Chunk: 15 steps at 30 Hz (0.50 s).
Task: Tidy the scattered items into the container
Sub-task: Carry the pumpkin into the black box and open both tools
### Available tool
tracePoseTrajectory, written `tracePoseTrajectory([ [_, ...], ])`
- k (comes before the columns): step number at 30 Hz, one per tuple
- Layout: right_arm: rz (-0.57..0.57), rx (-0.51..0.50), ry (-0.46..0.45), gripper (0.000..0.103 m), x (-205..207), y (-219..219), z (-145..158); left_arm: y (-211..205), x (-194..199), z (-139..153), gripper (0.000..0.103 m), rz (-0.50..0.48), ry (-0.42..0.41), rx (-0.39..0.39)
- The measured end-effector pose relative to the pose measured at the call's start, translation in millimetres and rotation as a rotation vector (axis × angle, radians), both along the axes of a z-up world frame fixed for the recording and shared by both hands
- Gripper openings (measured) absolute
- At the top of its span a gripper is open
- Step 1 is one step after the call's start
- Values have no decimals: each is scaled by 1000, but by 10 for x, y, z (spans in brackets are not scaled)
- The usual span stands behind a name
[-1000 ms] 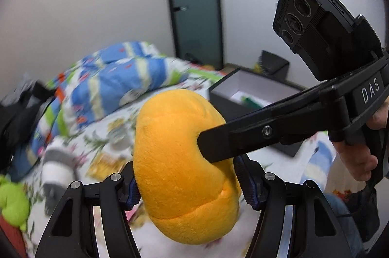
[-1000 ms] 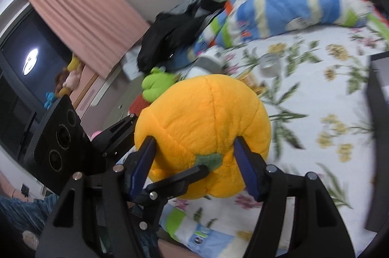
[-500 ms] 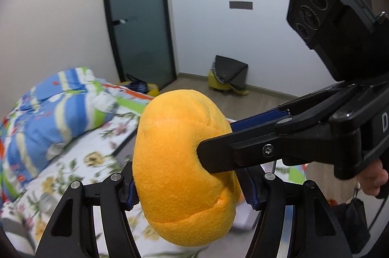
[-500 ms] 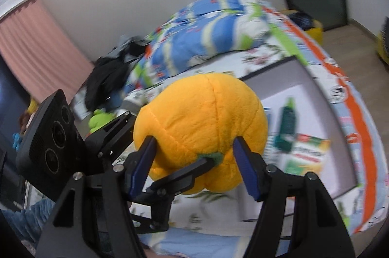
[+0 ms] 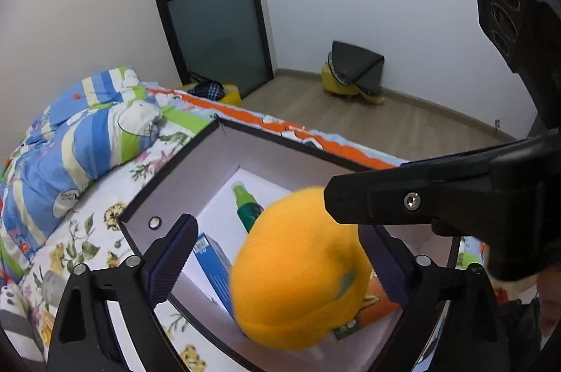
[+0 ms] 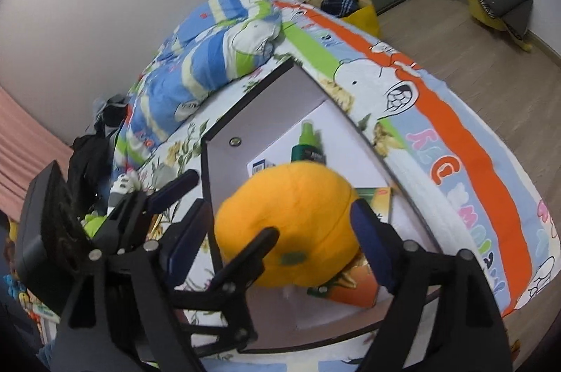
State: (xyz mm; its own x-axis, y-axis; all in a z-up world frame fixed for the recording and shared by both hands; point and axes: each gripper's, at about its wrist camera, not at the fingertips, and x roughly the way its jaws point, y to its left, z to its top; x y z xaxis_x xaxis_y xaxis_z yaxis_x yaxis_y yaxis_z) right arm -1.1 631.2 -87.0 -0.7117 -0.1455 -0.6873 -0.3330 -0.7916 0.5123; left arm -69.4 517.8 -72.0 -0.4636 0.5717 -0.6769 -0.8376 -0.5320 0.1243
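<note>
An orange plush pumpkin (image 5: 298,274), blurred, hangs just inside the dark-rimmed grey box (image 5: 224,161) on the bed. My left gripper (image 5: 275,228) straddles it with its jaws opening; the left pad (image 5: 171,256) stands clear of the plush. In the right wrist view my right gripper (image 6: 277,207) also straddles the plush pumpkin (image 6: 291,224), its jaws opening, with a narrow gap at the left pad (image 6: 189,238). The two grippers cross each other over the box (image 6: 245,105). A green spray bottle (image 5: 245,207), a blue carton (image 5: 214,263) and an orange packet (image 6: 354,288) lie inside.
A blue striped quilt (image 5: 87,133) is bunched at the left of the floral bedsheet (image 5: 87,242). Black clothes (image 6: 87,154) and a green plush (image 6: 93,221) lie farther back on the bed. Beyond the bed's edge are a wooden floor (image 5: 403,123), a glass door (image 5: 210,4) and a yellow stool (image 5: 350,81).
Both grippers carried the plush pumpkin from over the bed to above the box while shut on it. Their jaws have now spread, and the plush has sunk lower into the box.
</note>
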Motion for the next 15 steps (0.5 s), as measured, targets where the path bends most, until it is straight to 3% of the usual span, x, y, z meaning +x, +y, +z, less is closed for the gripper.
tracePoseTrajectory([
  [9, -9, 163, 61, 84, 111, -348, 519, -358, -27, 374, 94, 59, 30, 48],
  [15, 50, 250, 115, 86, 213, -867, 918, -1059, -110, 660, 94, 171, 26, 68],
])
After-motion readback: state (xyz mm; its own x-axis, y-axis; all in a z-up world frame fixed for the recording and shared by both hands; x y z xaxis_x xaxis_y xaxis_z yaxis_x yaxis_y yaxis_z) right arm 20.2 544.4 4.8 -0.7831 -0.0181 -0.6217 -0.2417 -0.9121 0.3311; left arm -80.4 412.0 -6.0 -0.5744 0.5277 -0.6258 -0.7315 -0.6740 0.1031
